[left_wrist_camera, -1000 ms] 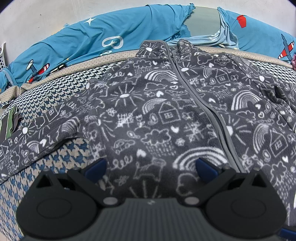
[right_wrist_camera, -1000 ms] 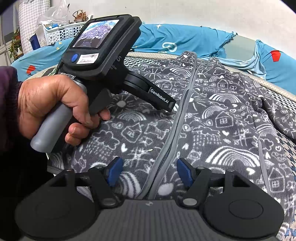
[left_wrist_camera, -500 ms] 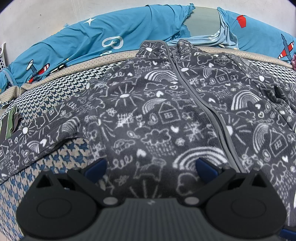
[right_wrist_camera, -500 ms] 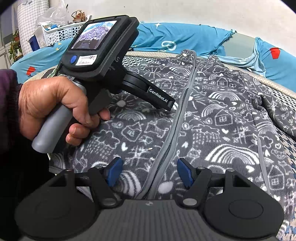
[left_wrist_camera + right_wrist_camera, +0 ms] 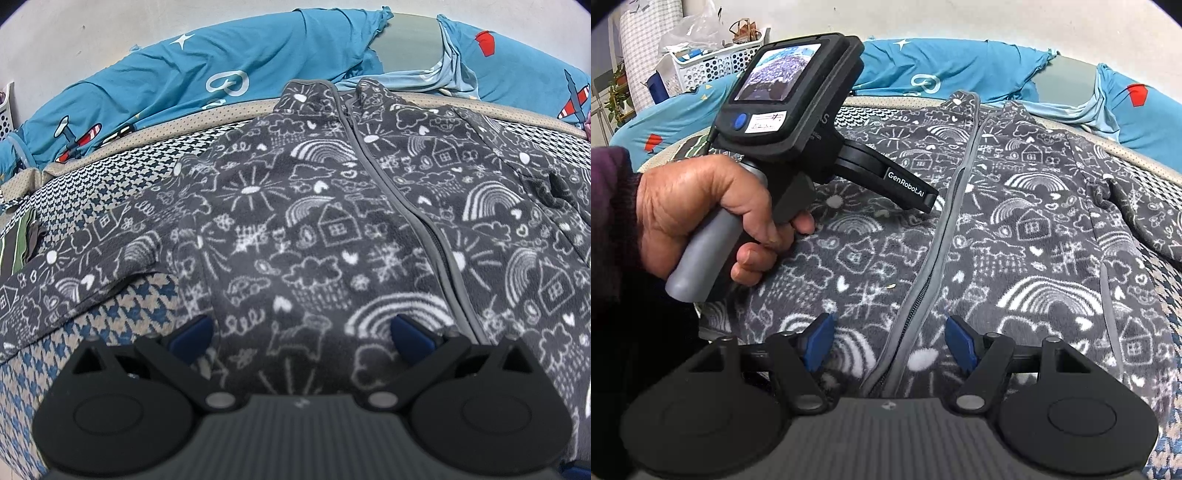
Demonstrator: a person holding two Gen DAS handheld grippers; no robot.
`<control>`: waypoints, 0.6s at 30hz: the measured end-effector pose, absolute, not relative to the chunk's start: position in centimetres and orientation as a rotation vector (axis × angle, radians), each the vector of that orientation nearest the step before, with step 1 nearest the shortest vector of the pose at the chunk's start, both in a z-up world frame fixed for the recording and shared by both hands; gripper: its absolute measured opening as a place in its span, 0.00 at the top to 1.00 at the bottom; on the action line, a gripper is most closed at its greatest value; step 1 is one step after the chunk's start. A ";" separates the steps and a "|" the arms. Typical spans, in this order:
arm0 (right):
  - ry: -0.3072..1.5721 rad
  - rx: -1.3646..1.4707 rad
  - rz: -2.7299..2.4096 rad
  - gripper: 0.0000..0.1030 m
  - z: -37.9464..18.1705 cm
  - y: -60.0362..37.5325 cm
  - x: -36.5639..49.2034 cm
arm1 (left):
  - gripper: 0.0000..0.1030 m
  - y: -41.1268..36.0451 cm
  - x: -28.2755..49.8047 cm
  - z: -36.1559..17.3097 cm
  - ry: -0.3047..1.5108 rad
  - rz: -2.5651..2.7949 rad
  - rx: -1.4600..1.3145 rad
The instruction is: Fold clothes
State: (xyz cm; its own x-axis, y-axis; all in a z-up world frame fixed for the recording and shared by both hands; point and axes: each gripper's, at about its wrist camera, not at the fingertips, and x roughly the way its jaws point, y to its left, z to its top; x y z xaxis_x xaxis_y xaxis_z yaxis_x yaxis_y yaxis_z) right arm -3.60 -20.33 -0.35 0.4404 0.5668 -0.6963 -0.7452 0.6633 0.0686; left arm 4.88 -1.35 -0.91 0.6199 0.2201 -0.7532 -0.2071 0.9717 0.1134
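One grey doodle-print fleece jacket (image 5: 314, 236) lies flat, zip up, across the middle of the houndstooth bed cover (image 5: 122, 181); one sleeve (image 5: 74, 273) trails to the lower left. Left gripper (image 5: 301, 332) at bottom centre: jaws spread, nothing pinched, hem between them. The person's left hand (image 5: 701, 218) grips its handle at mid left. Right gripper (image 5: 886, 345) spread too, straddling the zipper (image 5: 942, 236), not gripping. Risks: pinching only the top layer so the fold drags crooked; pads slipping on the fleece. Counts: one jacket, two grippers, one blue plane-print quilt (image 5: 184, 85) along the top.
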 end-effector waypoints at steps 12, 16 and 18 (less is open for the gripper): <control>0.734 -0.285 0.749 0.35 2.5 -22.4 0.5 | 0.00 -2.1 4.8 0.8 0.790 0.188 -0.038; 0.717 -0.263 0.681 0.35 3.4 -23.5 2.9 | 0.00 -3.0 5.2 0.7 0.790 0.160 -0.025; 0.725 -0.216 0.627 0.35 3.1 -24.1 3.8 | 0.00 -3.5 5.4 0.4 0.799 0.149 -0.012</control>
